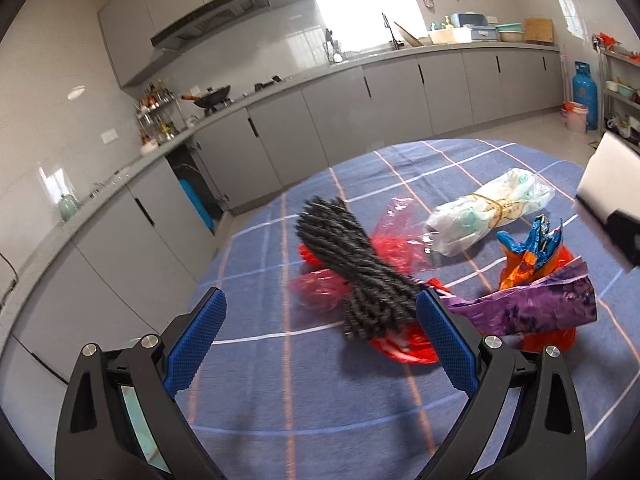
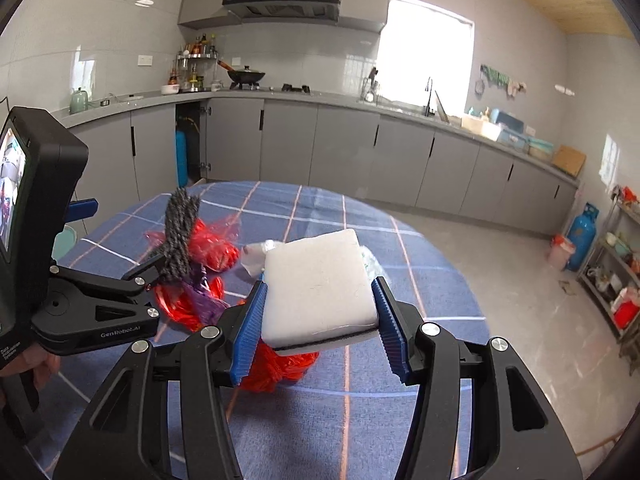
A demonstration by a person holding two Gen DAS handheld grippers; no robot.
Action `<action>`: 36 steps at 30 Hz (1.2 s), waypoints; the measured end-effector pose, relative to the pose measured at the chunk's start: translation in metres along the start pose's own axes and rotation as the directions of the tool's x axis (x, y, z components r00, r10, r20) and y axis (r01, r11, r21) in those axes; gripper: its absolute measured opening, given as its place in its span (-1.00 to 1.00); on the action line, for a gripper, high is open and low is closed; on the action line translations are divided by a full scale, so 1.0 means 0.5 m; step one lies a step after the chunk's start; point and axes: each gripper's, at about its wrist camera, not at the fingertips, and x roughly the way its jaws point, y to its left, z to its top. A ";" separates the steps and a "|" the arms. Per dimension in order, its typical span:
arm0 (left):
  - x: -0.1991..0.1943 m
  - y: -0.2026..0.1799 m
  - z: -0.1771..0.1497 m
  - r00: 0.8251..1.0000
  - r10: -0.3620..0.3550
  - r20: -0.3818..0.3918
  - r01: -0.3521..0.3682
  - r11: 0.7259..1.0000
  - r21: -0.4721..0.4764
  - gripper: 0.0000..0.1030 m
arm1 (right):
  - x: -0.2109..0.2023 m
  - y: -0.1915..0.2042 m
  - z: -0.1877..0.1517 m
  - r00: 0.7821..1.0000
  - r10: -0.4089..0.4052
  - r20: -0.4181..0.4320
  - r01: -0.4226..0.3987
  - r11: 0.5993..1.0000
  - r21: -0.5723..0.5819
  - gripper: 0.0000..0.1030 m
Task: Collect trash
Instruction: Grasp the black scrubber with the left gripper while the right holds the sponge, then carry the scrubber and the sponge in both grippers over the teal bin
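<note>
My left gripper (image 1: 322,340) is open above the blue checked tablecloth (image 1: 280,400), with nothing between its blue pads. Just ahead a dark grey braided bundle (image 1: 352,268) lies over red plastic wrap (image 1: 396,244). To the right are a purple wrapper (image 1: 536,308), an orange and blue wrapper (image 1: 532,252) and a white rolled plastic bag (image 1: 488,212). My right gripper (image 2: 320,316) is shut on a white square sponge pad (image 2: 320,280), held above the table. The left gripper (image 2: 132,280) also shows in the right wrist view, next to the grey bundle (image 2: 180,236).
Grey kitchen cabinets (image 2: 340,144) and a counter run behind the table, with a wok (image 2: 246,76) on the stove. A blue gas cylinder (image 2: 582,236) and a metal shelf (image 2: 624,264) stand at the right. Red plastic (image 2: 280,364) lies under the sponge.
</note>
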 end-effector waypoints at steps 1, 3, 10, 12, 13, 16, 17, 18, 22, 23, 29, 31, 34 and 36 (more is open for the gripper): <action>0.005 -0.007 -0.001 1.000 -0.008 -0.005 0.008 1.000 0.002 0.83 | 0.004 -0.001 -0.004 1.000 0.003 -0.004 -0.002 1.000 0.001 0.03; 0.020 -0.021 -0.007 0.999 -0.025 -0.022 0.025 1.000 0.011 0.73 | 0.010 0.001 -0.009 1.000 0.011 -0.007 -0.011 1.000 0.004 0.03; 0.040 -0.027 -0.018 0.992 -0.105 -0.073 0.105 0.994 -0.003 -0.84 | 0.002 -0.006 -0.010 1.000 0.021 0.003 -0.021 1.000 0.010 0.03; 0.026 -0.014 -0.018 0.994 -0.093 -0.054 0.093 0.996 -0.009 -0.87 | -0.002 -0.009 -0.006 1.000 0.024 0.009 -0.024 1.000 0.009 0.03; 0.014 -0.004 -0.019 0.996 -0.076 -0.037 0.076 0.997 -0.009 -0.87 | -0.005 -0.007 -0.004 1.000 0.025 0.012 -0.025 1.000 0.006 0.03; -0.015 0.029 -0.024 0.999 -0.036 -0.008 0.036 0.999 -0.019 -0.88 | -0.013 0.002 0.004 0.999 0.037 0.022 -0.037 0.999 0.000 0.04; -0.027 0.043 -0.027 1.000 -0.014 0.001 0.014 1.000 -0.025 -0.88 | -0.017 0.008 0.009 0.999 0.044 0.028 -0.044 0.999 -0.002 0.04; -0.036 0.056 -0.030 1.000 0.005 0.006 -0.005 1.000 -0.029 -0.88 | -0.020 0.011 0.012 0.998 0.049 0.032 -0.049 0.999 -0.005 0.04; -0.064 0.105 -0.053 0.994 0.106 0.002 -0.106 0.994 -0.030 -0.88 | -0.023 0.046 0.030 0.996 0.080 0.045 -0.079 0.996 -0.037 0.03; -0.068 0.115 -0.059 0.993 0.119 -0.002 -0.119 0.992 -0.036 -0.88 | -0.022 0.060 0.035 0.995 0.090 0.048 -0.087 0.995 -0.048 0.04; -0.085 0.179 -0.103 0.985 0.169 -0.036 -0.172 0.982 -0.072 -0.88 | 0.001 0.119 0.056 0.986 0.161 0.043 -0.158 0.985 -0.077 0.04; -0.087 0.198 -0.114 0.982 0.183 -0.046 -0.186 0.979 -0.083 -0.88 | 0.009 0.140 0.061 0.982 0.183 0.038 -0.180 0.980 -0.083 0.04; -0.091 0.231 -0.128 0.977 0.206 -0.059 -0.212 0.972 -0.105 -0.88 | 0.018 0.178 0.066 0.976 0.216 0.030 -0.212 0.972 -0.103 0.04; -0.093 0.259 -0.137 0.972 0.223 -0.069 -0.231 0.965 -0.124 -0.88 | 0.023 0.203 0.070 0.971 0.239 0.026 -0.234 0.965 -0.118 0.04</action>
